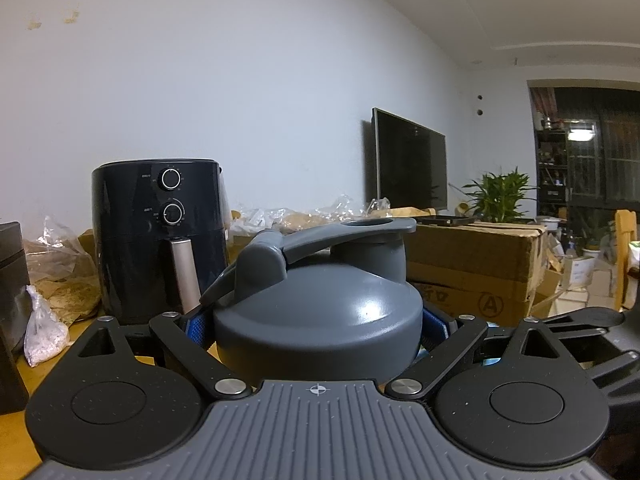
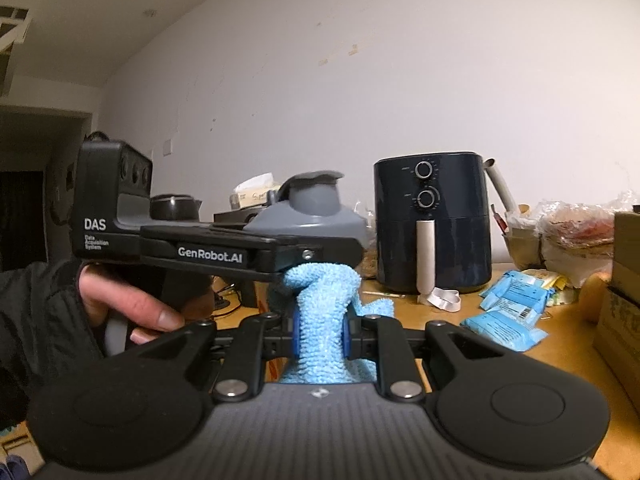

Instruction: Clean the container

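Observation:
A grey container with a domed lid and flip spout (image 1: 320,312) fills the centre of the left wrist view. My left gripper (image 1: 316,324) is shut on it, blue pads (image 1: 198,326) pressed to both sides. In the right wrist view the same container (image 2: 308,208) shows above the left gripper (image 2: 340,250), which a hand (image 2: 132,304) holds. My right gripper (image 2: 320,332) is shut on a light blue cloth (image 2: 320,308). The cloth's upper end reaches just under the left gripper's fingers; the container's body there is hidden.
A black air fryer (image 1: 160,236) (image 2: 432,220) stands at the back of the wooden table (image 2: 560,364). Cardboard boxes (image 1: 472,264) and a TV (image 1: 412,160) are to the right. Blue packets (image 2: 512,312) and plastic bags (image 1: 44,332) lie on the table.

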Available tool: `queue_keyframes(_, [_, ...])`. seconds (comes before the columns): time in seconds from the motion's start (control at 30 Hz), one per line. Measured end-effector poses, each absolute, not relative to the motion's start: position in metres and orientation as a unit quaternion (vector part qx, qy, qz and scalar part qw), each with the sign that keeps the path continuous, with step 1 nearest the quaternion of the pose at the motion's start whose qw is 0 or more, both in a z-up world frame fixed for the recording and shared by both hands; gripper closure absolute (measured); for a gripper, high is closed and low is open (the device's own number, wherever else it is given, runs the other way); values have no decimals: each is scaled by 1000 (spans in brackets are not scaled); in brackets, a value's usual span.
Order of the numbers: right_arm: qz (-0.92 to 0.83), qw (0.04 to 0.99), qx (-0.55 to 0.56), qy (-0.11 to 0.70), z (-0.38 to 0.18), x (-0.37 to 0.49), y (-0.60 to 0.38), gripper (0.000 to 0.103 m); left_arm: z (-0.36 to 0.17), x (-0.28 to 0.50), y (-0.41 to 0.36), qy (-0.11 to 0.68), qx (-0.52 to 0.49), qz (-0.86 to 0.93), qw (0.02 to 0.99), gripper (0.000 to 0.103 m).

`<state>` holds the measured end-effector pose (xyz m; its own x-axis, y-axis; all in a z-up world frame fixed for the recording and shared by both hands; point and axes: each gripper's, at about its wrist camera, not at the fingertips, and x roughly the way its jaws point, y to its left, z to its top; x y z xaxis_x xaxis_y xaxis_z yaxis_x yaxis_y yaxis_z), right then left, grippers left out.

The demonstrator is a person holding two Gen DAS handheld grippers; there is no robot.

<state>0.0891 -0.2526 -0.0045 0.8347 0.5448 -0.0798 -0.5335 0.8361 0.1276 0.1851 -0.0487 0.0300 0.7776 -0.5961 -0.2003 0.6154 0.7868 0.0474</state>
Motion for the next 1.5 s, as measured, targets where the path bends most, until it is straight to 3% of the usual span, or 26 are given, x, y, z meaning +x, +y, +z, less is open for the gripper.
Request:
queue_keyframes(0.4, [285,956,47,50,-3,60,-267,86,30,185,-51,87,56,-311,945,7])
queue_keyframes(0.5, [284,956,49,53,-4,57,-267,86,30,183,-53,86,62,-306,946,0])
queue_keyframes(1.5, [265,960,55,67,-12,52,-274,86,25,154,-85,90,40,-137,986,0])
